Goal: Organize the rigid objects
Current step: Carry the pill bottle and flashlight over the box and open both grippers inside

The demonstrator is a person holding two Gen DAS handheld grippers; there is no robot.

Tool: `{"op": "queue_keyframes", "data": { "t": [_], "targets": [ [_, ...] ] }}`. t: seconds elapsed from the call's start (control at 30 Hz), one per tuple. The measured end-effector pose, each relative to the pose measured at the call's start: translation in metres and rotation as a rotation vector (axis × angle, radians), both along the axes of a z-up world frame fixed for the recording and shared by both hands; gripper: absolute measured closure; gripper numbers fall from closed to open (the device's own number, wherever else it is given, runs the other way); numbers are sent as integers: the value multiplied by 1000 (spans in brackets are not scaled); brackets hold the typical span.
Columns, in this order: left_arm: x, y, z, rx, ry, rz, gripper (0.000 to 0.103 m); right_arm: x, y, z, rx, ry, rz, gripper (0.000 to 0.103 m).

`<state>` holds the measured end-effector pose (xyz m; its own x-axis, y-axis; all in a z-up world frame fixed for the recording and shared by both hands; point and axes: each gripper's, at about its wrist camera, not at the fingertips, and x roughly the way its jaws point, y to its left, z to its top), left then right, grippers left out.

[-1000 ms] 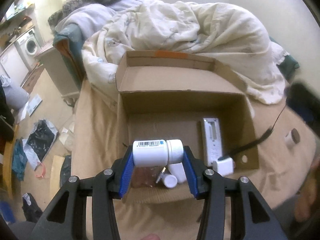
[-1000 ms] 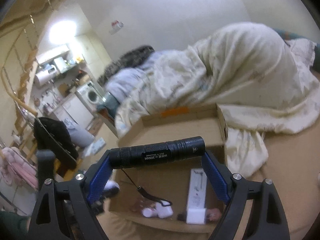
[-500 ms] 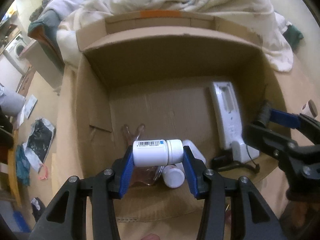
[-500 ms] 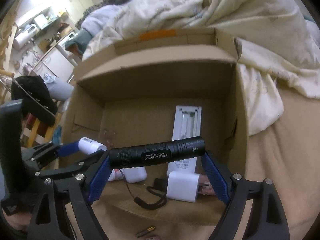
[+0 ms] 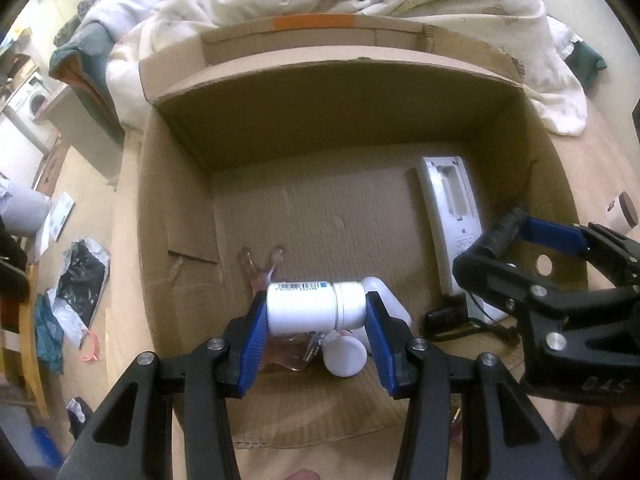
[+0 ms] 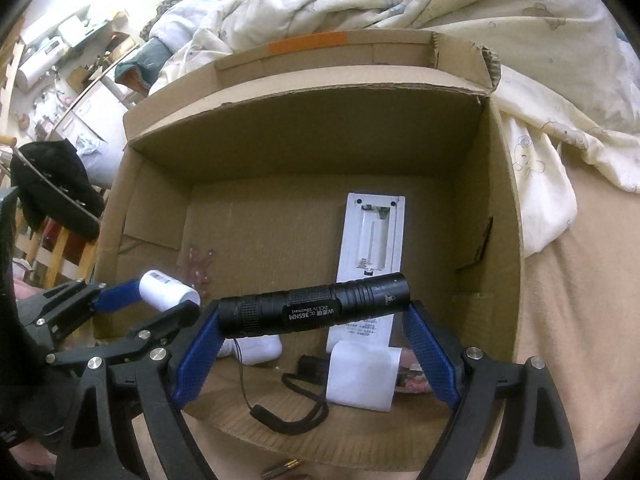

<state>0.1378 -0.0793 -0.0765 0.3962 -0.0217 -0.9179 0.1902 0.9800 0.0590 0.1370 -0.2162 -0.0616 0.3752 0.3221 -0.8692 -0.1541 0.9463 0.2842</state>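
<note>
1. Left wrist view: the left gripper [image 5: 316, 312] has its fingers [image 5: 254, 330] clamped end to end on a white pill bottle [image 5: 314, 306], held sideways over the near end of the open cardboard box [image 5: 180, 208]. On the box floor below lie a second white bottle [image 5: 344, 354], a pink clip [image 5: 262, 266] and a white remote [image 5: 450, 208]. The right gripper [image 5: 516, 240] enters from the right.

2. Right wrist view: the right gripper [image 6: 314, 320] has its fingers [image 6: 430, 354] clamped on a black flashlight [image 6: 314, 306], crosswise above the same box [image 6: 500, 240], over a white adapter [image 6: 362, 374] and a black lanyard [image 6: 288, 412]. The box sits on a bed beside a cream duvet [image 6: 520, 40].
</note>
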Motion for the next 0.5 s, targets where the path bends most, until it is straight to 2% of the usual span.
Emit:
{"op": "queue_keyframes", "data": {
  "t": [0.03, 0.1, 0.2, 0.27, 0.5],
  "targets": [
    [-1, -1, 1, 5, -9, -1, 57, 0, -1, 1, 0, -12, -9, 8],
    [-3, -1, 4, 10, -25, -5, 36, 0, -2, 5, 12, -37, -21, 0],
    [-4, -2, 7, 4, -41, -6, 22, 0, -6, 12, 44, -72, -42, 0],
    [-4, -1, 8, -3, -43, -4, 18, 2, -9, 14, 72, -80, -53, 0],
    [-2, 3, 12, -8, -59, 13, 18, 4, -13, 18, 66, -95, -74, 0]
  ]
}}
